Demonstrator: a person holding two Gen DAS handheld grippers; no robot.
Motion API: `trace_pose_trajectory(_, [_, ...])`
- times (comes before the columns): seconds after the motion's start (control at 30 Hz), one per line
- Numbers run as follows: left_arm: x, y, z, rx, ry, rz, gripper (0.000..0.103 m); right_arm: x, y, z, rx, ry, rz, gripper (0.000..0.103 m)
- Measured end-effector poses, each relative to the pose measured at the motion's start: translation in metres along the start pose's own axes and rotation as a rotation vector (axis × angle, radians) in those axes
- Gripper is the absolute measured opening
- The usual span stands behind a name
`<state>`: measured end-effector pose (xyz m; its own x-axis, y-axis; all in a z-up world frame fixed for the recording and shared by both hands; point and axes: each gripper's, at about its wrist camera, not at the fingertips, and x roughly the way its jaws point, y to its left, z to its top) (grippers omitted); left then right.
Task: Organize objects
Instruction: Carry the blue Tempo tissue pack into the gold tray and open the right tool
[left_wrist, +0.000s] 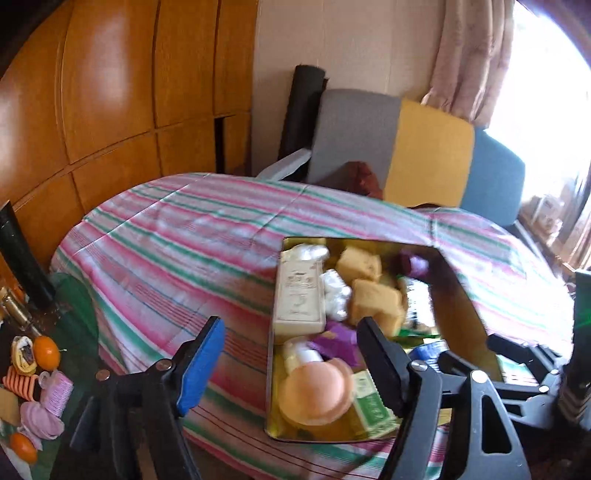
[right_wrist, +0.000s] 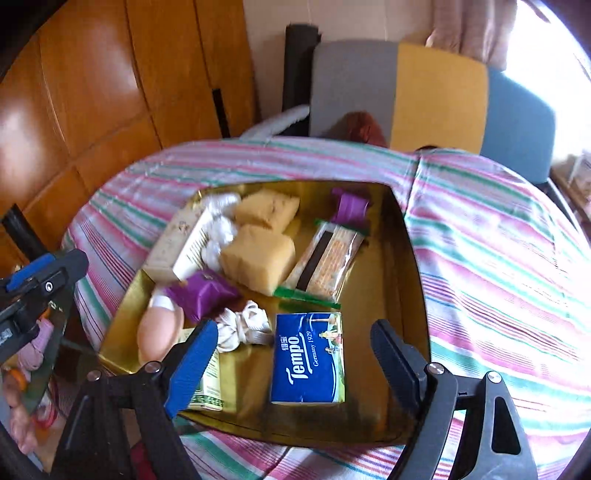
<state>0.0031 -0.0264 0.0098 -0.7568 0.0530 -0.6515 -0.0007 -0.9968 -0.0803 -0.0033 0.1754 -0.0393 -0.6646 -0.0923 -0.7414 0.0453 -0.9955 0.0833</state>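
A gold tin box (right_wrist: 406, 295) sits on a striped cloth; it also shows in the left wrist view (left_wrist: 469, 314). It holds a blue Tempo tissue pack (right_wrist: 308, 363), two yellow sponges (right_wrist: 258, 254), a wafer packet (right_wrist: 327, 258), purple packets (right_wrist: 203, 295), a cream carton (right_wrist: 177, 243), white knotted cloths (right_wrist: 245, 326) and a peach puff (right_wrist: 157, 334). My right gripper (right_wrist: 295, 354) is open and empty just above the tissue pack. My left gripper (left_wrist: 291, 354) is open and empty over the box's left edge, near the peach puff (left_wrist: 314, 391).
A low green table at the left carries oranges (left_wrist: 46, 352), pink and orange hair rollers (left_wrist: 55, 397) and pink pads. A grey, yellow and blue chair (right_wrist: 432, 96) stands behind the cloth-covered surface (left_wrist: 184, 236). Wooden cabinets (left_wrist: 110, 92) fill the left; a bright window is at right.
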Motion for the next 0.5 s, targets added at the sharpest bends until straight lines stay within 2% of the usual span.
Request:
trace_pose_trajectory(0.27, [0.005, -0.004, -0.008, 0.001, 0.047, 0.045, 0.075, -0.028, -0.005, -0.006, 0.03, -0.081, -0.028, 0.085])
trace_pose_trajectory(0.5, [0.007, -0.001, -0.017, 0.005, 0.06, 0.051, 0.075, -0.036, -0.006, -0.01, 0.033, -0.101, -0.036, 0.085])
